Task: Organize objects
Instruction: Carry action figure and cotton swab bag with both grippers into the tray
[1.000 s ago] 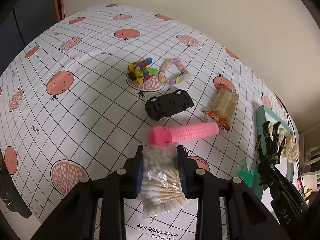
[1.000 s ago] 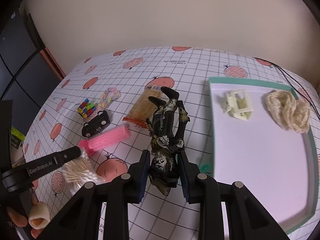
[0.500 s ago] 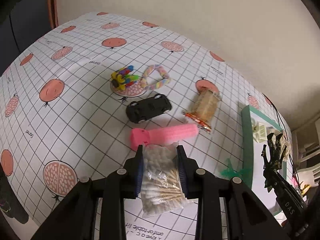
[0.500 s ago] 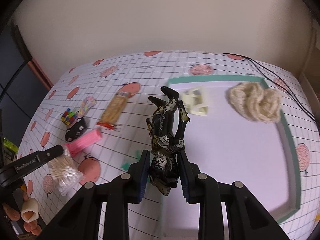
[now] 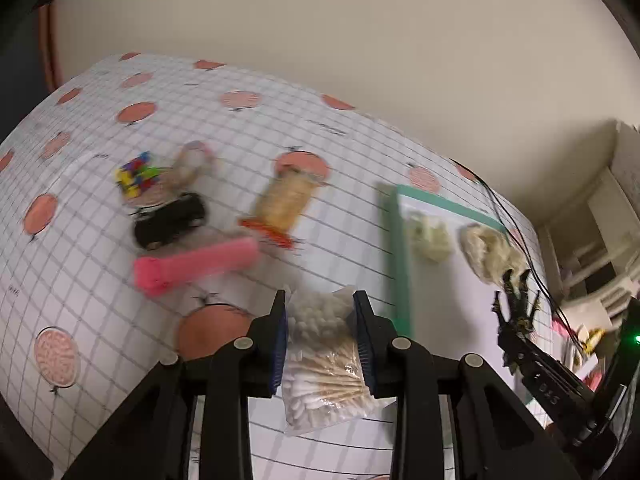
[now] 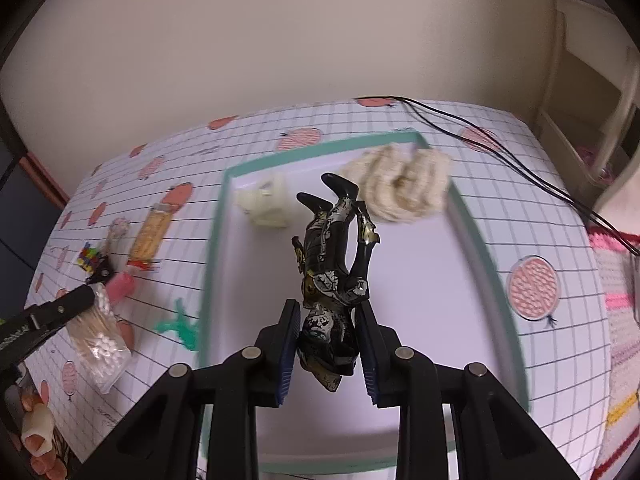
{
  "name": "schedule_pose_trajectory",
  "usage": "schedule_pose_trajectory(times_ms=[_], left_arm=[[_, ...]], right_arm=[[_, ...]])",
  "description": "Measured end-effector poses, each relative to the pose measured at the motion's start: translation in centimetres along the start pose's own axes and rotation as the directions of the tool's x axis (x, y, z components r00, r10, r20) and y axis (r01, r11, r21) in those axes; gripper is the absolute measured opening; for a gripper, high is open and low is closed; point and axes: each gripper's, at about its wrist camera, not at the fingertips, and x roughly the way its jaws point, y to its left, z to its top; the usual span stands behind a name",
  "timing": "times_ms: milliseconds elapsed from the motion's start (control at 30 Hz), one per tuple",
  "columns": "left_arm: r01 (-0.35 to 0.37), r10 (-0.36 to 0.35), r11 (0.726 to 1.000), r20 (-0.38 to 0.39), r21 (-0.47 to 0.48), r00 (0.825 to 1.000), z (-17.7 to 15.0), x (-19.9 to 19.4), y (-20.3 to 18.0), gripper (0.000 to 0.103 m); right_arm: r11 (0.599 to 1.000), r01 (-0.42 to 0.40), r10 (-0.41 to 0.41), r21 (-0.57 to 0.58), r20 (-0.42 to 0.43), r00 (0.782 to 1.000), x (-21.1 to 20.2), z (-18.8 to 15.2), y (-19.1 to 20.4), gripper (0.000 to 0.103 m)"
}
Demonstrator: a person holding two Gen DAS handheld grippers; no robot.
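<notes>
Mid-transfer on both sides, I'm hauling two items to the tray (image 6: pixel 486 264). Right gripper (image 6: pixel 329 354) is clamped on the black figurine (image 6: pixel 334 264), which hangs over the tray floor at frame centre in the right view. Left gripper (image 5: pixel 320 344) is clamped on the bag of cotton swabs (image 5: pixel 322 364), held above the tablecloth (image 5: pixel 100 280) just left of the tray's green edge, bottom centre of the left view.

Already in the tray, toward its upper part: cream hair clip (image 6: pixel 266 206) and beige scrunchie (image 6: pixel 402 182). Not yet moved, at left of the left view: pink roller (image 5: pixel 196 266), black toy car (image 5: pixel 172 220), snack packet (image 5: pixel 286 204), colourful block toy (image 5: pixel 134 172), pastel ring (image 5: pixel 192 160). Green clip (image 6: pixel 180 322) lies on the cloth just outside the tray's left rim.

Next, I'd say: lower the figurine onto bare tray floor below the clip and scrunchie, then release. Swabs need more travel right before they clear the rim.

Versus a second ago: the figurine was over the cloth left of the tray, now it's over the tray. The swabs were down by the pink roller, now near the rim. Left view is motion-blurred, so small details there are soft
</notes>
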Motion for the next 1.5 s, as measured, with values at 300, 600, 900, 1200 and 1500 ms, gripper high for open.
schedule_pose_trajectory(times_ms=[300, 600, 900, 1200, 1500], left_arm=[[0.067, -0.064, 0.994, -0.031, 0.083, 0.997, 0.4, 2.2, -5.2, 0.032], [0.101, -0.094, 0.981, -0.053, 0.163, 0.994, 1.2, 5.3, -10.0, 0.032], [0.084, -0.071, 0.974, -0.07, 0.209, 0.995, 1.4, 8.5, -12.6, 0.032], [0.055, -0.033, 0.972, -0.098, 0.229, 0.995, 1.5, 11.5, -13.3, 0.032], [0.074, -0.047, 0.974, -0.126, 0.215, 0.991, 1.2, 12.3, -13.4, 0.033]], right_arm=[[0.998, 0.048, -0.047, 0.042, -0.008, 0.999, 0.5, 0.2, -3.4, 0.03], [0.995, 0.063, -0.062, 0.073, -0.016, 0.998, 1.9, 1.1, -5.2, 0.03], [0.994, 0.077, -0.074, 0.077, -0.034, 0.997, 3.8, 1.5, -6.6, 0.03], [0.992, 0.079, -0.074, 0.098, -0.053, 0.996, 5.5, 1.5, -8.0, 0.03], [0.993, 0.087, -0.084, 0.085, -0.044, 0.996, 5.6, 1.5, -7.8, 0.031]])
